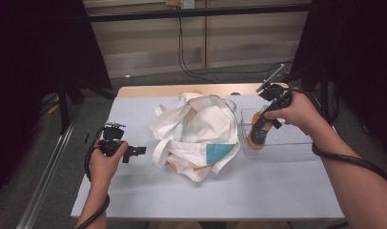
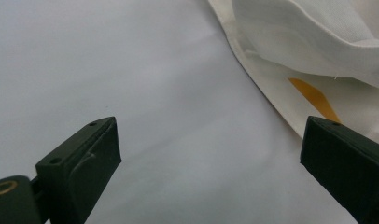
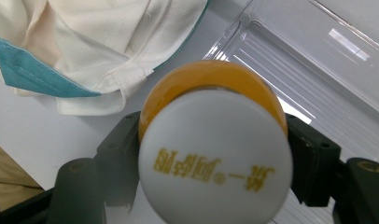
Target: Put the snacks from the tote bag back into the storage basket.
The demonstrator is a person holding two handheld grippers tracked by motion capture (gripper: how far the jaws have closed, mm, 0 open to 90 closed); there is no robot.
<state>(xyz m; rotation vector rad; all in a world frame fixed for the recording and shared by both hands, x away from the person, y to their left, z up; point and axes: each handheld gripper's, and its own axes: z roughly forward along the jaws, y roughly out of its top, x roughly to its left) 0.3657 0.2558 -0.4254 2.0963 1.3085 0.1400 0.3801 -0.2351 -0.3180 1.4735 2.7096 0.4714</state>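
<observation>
Near left: left gripper (image 1: 134, 151), jaws spread wide over bare table (image 1: 134, 200), nothing between them, apparently idle beside the bag (image 1: 196, 133). Centre: white cloth bag, crumpled, mouth slack. Right, farther: right gripper (image 1: 258, 131) pinching orange bottle (image 3: 214, 154) by its sides, white cap toward the camera; held inside clear tray (image 1: 296, 148), probably for setting down, contact with tray floor unclear.

One white cloth bag (image 1: 196, 133) at the centre of the high view; one orange bottle (image 1: 257, 136) with a white cap, centre right; one clear plastic tray (image 1: 296, 143) at the right; two grippers, left gripper (image 1: 134, 151) and right gripper (image 1: 260, 126)
</observation>
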